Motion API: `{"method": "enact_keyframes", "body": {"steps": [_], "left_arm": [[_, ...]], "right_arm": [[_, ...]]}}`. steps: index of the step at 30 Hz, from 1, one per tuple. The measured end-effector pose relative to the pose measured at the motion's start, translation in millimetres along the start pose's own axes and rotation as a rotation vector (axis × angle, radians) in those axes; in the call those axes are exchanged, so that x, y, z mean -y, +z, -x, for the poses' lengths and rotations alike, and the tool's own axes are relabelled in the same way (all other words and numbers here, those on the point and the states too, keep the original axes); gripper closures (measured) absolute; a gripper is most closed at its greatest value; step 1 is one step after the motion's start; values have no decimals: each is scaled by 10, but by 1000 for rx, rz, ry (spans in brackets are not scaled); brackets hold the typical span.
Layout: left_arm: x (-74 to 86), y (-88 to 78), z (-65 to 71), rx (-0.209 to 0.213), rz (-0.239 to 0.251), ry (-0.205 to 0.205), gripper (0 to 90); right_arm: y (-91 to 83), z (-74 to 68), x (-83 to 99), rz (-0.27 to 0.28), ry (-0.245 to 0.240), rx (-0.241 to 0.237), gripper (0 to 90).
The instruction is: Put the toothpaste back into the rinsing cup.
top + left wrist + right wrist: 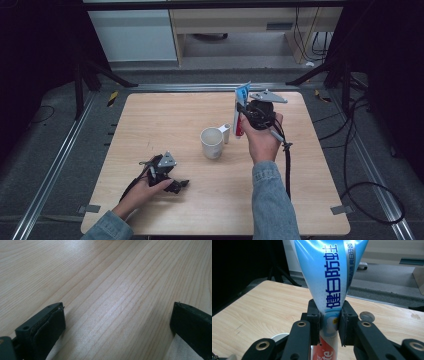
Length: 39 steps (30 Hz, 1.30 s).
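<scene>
Your right gripper (243, 116) is clamped on the toothpaste tube (240, 107), which stands upright between its jaws, cap end down, just right of the mug (212, 142). Your left gripper (176, 185) rests on the table (150, 115) left of the mug, jaws wide and holding nothing.

- Even overhead light brightens the pale wooden surface (165, 125); the surroundings fall nearly black.
- Soft glare streaks the wood ahead of the left tool (117, 322).
- Blue-and-white toothpaste tube (329, 277) slightly blurred above the right tool (329, 325).
</scene>
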State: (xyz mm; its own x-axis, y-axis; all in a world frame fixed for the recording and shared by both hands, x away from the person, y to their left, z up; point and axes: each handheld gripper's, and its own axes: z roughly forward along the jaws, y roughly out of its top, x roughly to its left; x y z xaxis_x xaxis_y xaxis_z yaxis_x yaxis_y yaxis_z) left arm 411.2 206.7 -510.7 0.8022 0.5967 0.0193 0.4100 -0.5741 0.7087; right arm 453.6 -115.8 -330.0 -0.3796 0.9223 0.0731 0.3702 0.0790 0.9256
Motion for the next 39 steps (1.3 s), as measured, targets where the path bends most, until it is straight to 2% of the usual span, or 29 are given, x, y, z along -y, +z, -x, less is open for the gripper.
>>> {"method": "enact_keyframes", "body": {"steps": [18,30,39], "left_arm": [[-1,-2,-1,1,-2,0,0],[0,-2,-2,2,-2,1,0],[0,-1,-3,0,-1,3,0]], "right_arm": [[19,-203,-264,43,-36,-25,738],[117,-309,-270,54,-28,-55,738],[188,-446,-227,55,-34,-94,738]]}}
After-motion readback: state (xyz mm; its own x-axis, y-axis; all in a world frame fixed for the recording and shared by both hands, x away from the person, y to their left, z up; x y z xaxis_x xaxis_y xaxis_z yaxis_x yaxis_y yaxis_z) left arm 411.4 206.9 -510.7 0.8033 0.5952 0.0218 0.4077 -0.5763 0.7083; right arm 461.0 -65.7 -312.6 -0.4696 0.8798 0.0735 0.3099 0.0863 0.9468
